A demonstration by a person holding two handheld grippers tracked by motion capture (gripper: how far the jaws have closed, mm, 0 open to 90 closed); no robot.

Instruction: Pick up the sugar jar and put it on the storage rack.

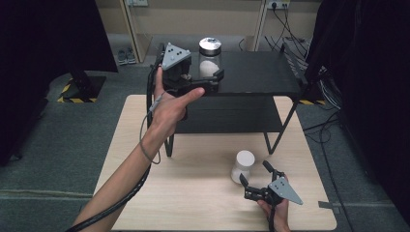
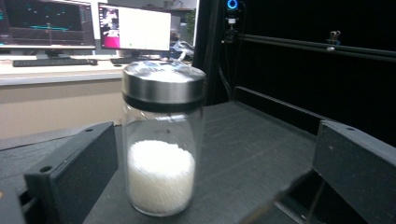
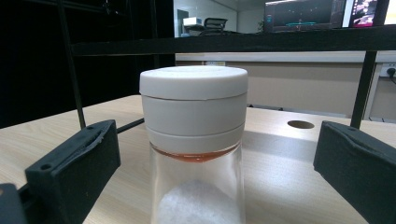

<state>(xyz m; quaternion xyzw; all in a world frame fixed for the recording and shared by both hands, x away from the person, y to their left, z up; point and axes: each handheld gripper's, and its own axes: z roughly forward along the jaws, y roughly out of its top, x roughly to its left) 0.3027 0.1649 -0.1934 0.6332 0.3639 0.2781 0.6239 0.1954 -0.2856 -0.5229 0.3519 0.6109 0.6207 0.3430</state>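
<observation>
Room: grey carpet floor (image 1: pixel 63 145), dark curtains at both sides, monitors (image 2: pixel 134 29) on a far desk in the left gripper view.
Counter: pale wood-grain top (image 1: pixel 193 193), flat and matte, with a small round hole (image 3: pixel 300 124) seen in the right gripper view.
Shelf: black two-level metal rack (image 1: pixel 261 72) standing on the far half of the counter, thin legs, dull textured top board.
Left gripper: (image 1: pixel 218 73) raised to the shelf's top level, jaws spread wide on either side of the steel-lidded jar, not pressing it; the pads look apart from the glass, though the high view is too small to be sure.
Right gripper: (image 1: pixel 255 173) low over the counter's near right part, jaws released, flanking the white-lidded jar without touching.
Steel-lidded jar: (image 2: pixel 162 140) clear glass cylinder, brushed metal cap, about a third full of white grains; upright on the shelf top near its left front edge.
White-lidded jar: (image 3: pixel 195 140) clear glass, thick ribbed white plastic cap, reddish ring beneath it, white powder inside; upright on the counter in front of the shelf.
</observation>
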